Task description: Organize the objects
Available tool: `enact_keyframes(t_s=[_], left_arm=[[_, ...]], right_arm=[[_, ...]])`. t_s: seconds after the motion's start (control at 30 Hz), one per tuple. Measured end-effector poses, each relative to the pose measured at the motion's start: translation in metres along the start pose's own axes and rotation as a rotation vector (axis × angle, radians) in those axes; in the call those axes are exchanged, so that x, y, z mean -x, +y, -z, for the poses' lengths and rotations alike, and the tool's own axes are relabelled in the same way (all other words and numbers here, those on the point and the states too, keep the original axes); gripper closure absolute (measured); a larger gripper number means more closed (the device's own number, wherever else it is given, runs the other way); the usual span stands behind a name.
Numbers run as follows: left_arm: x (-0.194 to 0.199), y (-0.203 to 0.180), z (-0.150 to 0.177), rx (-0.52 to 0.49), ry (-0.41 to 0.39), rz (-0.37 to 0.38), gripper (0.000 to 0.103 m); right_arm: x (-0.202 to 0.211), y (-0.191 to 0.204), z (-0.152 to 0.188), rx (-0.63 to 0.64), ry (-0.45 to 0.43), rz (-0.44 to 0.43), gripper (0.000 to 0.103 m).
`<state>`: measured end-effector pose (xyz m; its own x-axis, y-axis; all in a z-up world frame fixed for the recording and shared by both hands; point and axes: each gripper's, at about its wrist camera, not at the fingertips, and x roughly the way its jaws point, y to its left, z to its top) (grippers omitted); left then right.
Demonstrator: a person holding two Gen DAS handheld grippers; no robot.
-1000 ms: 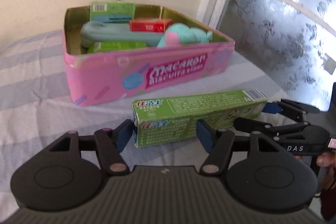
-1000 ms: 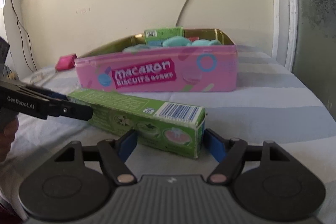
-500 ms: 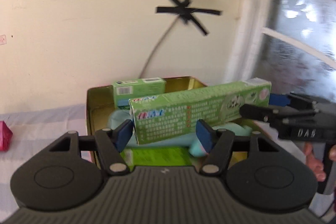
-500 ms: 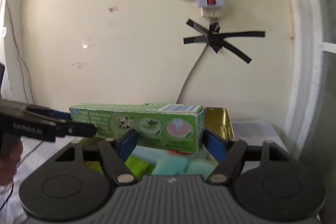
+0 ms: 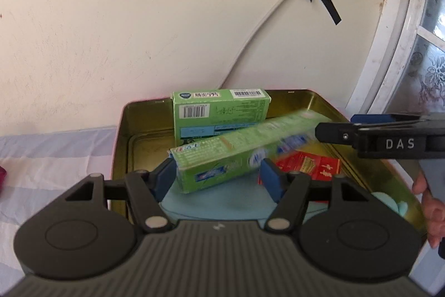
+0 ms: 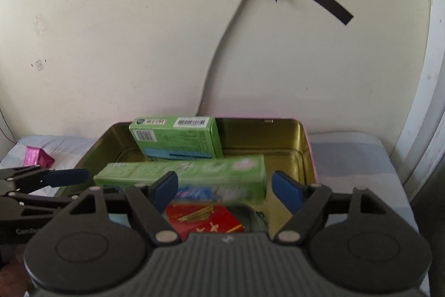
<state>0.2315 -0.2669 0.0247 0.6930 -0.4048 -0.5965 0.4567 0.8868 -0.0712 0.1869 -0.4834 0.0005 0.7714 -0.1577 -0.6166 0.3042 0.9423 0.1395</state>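
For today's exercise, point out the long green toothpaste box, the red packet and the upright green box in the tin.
Long green toothpaste box (image 5: 222,157), left wrist view, on its printed side face.
Red packet (image 6: 203,219), right wrist view, on its top face.
Upright green box (image 5: 219,113), left wrist view, on its front face.

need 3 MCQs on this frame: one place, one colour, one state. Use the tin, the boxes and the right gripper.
1. Where is the small green box?
A. standing at the back of the tin
B. on the cloth outside it
C. on the floor

2. What colour is the flat pack under the long green box?
A. white
B. red
C. yellow

3. How is the right gripper?
A. clamped on the flat pack
B. shut on nothing
C. open

Answers:
1 A: it stands upright by the far wall.
2 B: red with gold print.
3 C: its jaws have just been opening. The long green box is between them, with a gap at the right pad.
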Motion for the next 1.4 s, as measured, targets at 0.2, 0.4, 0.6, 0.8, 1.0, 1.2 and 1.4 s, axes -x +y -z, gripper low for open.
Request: enact_keyframes(t_s=[0.2,0.4,0.6,0.8,1.0,1.2,1.4], left_arm=[[0.033,-0.008,0.018,-0.02,-0.016,0.001,0.034],[0.096,-0.027,0.049,-0.091,-0.103,0.009,0.034],[0.147,-0.041,0.097,-0.146,-0.137,0.025,0.033],[0.158,-0.038,0.138,-0.156,-0.089,-0.007,0.033],[0.152,-0.018,0.164,-0.123,-0.029,-0.072,0.033],[0.147,0.002,0.184,-0.1,0.011,-0.111,0.033],[0.141,0.019,0.199,-0.087,0.027,-0.121,0.031]], right_arm=[[0.05,0.018,0.029,0.051,-0.112,0.019,0.027],[0.14,0.04,0.092,0.053,-0.303,0.012,0.027],[0.191,0.042,0.175,-0.096,-0.317,-0.031,0.024],[0.198,0.034,0.227,-0.241,-0.244,-0.016,0.024],[0.194,0.047,0.243,-0.216,-0.157,-0.002,0.035],[0.182,0.064,0.258,-0.18,-0.072,-0.011,0.047],[0.176,0.091,0.265,-0.101,-0.047,0.02,0.045]])
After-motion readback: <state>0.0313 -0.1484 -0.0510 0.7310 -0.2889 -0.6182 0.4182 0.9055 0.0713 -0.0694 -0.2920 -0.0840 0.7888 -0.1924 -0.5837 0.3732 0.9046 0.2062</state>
